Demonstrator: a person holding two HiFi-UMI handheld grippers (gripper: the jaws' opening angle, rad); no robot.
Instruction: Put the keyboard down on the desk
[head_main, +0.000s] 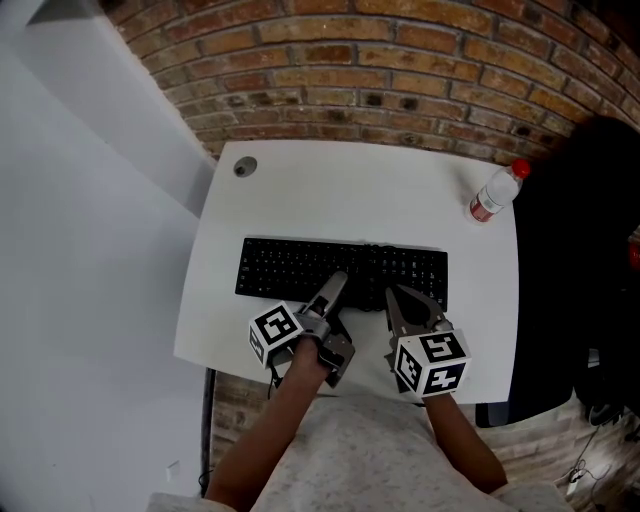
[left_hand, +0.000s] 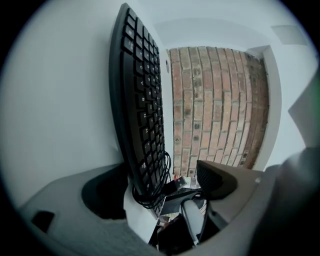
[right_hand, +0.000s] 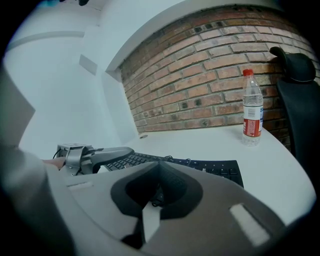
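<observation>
Nearest the lens: left tongs (head_main: 333, 290) and right tongs (head_main: 402, 298), side by side over the near strip of the white rectangular desk (head_main: 350, 190), both aimed towards the wall side.

Task's thing: black full-width keyboard (head_main: 290, 268), lying flat on that desk, keys up, its long side parallel to the near edge.

Left tongs: rolled onto their side and released. The jaws stand well apart, one above the keys and one low by the desktop. The keyboard's near edge and its coiled black cable (left_hand: 152, 192) sit in the gap. The upper pad (left_hand: 215, 177) is clear of the keys; I cannot tell whether the lower jaw touches the keyboard.

Right tongs: upright, with the jaws drawn together, and I make out nothing clamped between them. The tips sit at the keyboard's near edge, just right of the left tongs.

Step in hand: as I judge it, the keyboard lies as the task wants. The scene fits two stages: tongs letting go after a set-down, or tongs closing in for a lift that ends in one. These views do not settle which.

Next move: either way, I would keep the open jaws clear of the loose cable, which could snag and drag the keyboard's edge.

Elsewhere: clear plastic bottle with red cap and label (head_main: 495, 195), upright at the far right corner, well apart from the keyboard.
</observation>
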